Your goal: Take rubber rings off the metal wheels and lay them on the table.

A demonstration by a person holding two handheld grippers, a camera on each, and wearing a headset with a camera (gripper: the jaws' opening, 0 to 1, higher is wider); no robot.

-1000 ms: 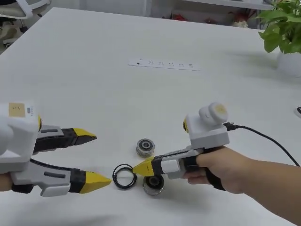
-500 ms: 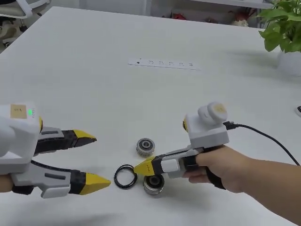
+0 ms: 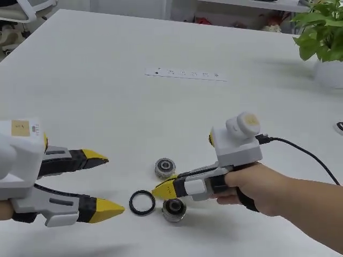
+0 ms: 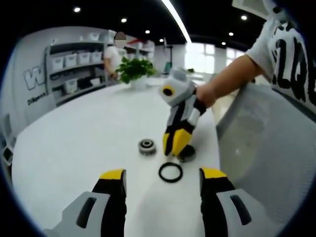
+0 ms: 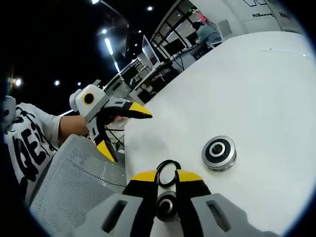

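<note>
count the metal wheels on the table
2. One round silver metal wheel stands free on the white table; the other lies nearer the person, beside the loose black rubber ring, partly under the yellow-tipped fingers of the right gripper. None seem hidden.

One black rubber ring point(image 3: 142, 203) is seen lying flat on the white table point(image 3: 107, 80), loose, thin and round, with bare tabletop showing through its centre. Two small metal wheels are laid flat nearby, faces up. The far wheel point(image 3: 165, 167) is silver, with a dark band around a bright hub, and is set apart from the ring. The near wheel point(image 3: 174, 210) is coloured alike and is placed just beside the ring, a narrow gap being seen between them. It cannot be told whether rubber is still carried on either wheel.
</note>
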